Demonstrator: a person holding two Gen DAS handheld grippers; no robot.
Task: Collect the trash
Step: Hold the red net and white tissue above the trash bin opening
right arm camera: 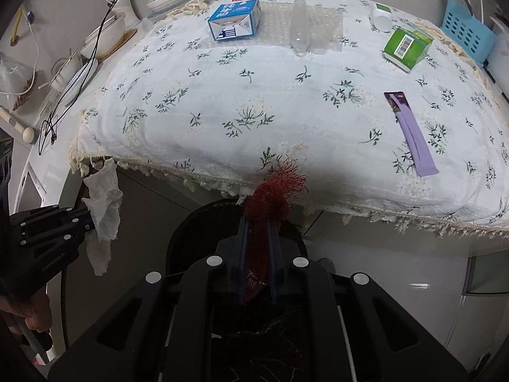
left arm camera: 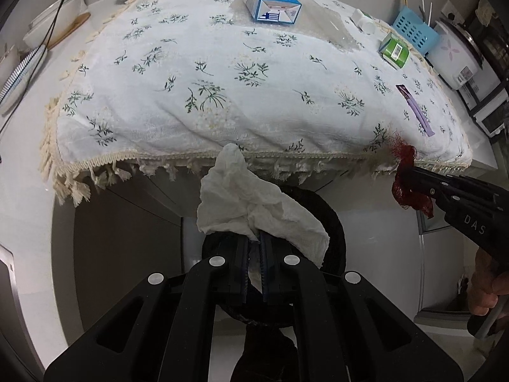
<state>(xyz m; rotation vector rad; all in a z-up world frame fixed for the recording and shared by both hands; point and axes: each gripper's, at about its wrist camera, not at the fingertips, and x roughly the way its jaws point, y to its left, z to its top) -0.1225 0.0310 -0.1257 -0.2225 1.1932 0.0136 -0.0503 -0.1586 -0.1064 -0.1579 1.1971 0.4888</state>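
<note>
My left gripper (left arm camera: 254, 238) is shut on a crumpled white tissue (left arm camera: 251, 197), held off the table's front edge above a round black bin (left arm camera: 334, 222). My right gripper (right arm camera: 258, 222) is shut on a red mesh net (right arm camera: 273, 194), held over the same bin (right arm camera: 191, 238). On the floral tablecloth (right arm camera: 254, 111) lie a blue milk carton (right arm camera: 235, 22), a clear plastic bottle (right arm camera: 299, 25) on bubble wrap, a green carton (right arm camera: 407, 44), a white pill bottle (right arm camera: 381, 16) and a purple wrapper (right arm camera: 410, 133). The right gripper (left arm camera: 404, 172) also shows in the left wrist view.
Bowls, plates and a black cable (right arm camera: 95, 41) crowd the counter left of the cloth. A blue basket (right arm camera: 467, 31) stands at the back right, with a rice cooker (left arm camera: 455, 57) beside it. White cabinet fronts lie below the table edge.
</note>
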